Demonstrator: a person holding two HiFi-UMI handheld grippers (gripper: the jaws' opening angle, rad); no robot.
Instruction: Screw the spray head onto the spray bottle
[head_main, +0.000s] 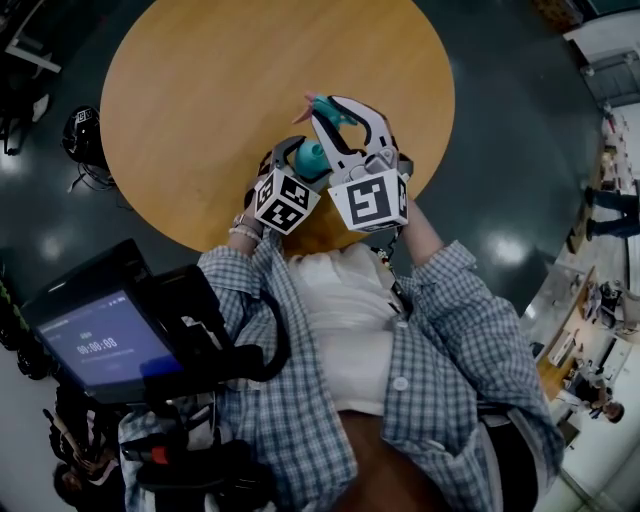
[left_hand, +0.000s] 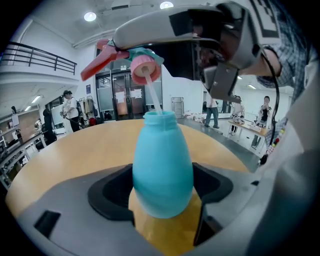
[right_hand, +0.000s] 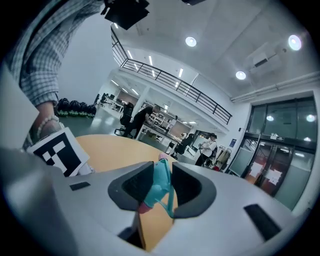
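A teal spray bottle (left_hand: 162, 167) stands upright between the jaws of my left gripper (left_hand: 162, 187), which is shut on its belly. Above its open neck hangs the spray head, with a pink collar (left_hand: 145, 68) and a red trigger (left_hand: 100, 61). Its white dip tube (left_hand: 154, 98) reaches down into the neck, while the collar stays clear above it. My right gripper (right_hand: 158, 189) is shut on the teal spray head (right_hand: 161, 182). In the head view both grippers meet over the near edge of the round wooden table (head_main: 220, 90), left gripper (head_main: 297, 163) under right gripper (head_main: 343, 115).
The person's checked shirt and a handheld screen (head_main: 95, 342) fill the head view's lower half. A black object (head_main: 80, 132) lies on the dark floor left of the table. Desks and several people stand far off in the hall.
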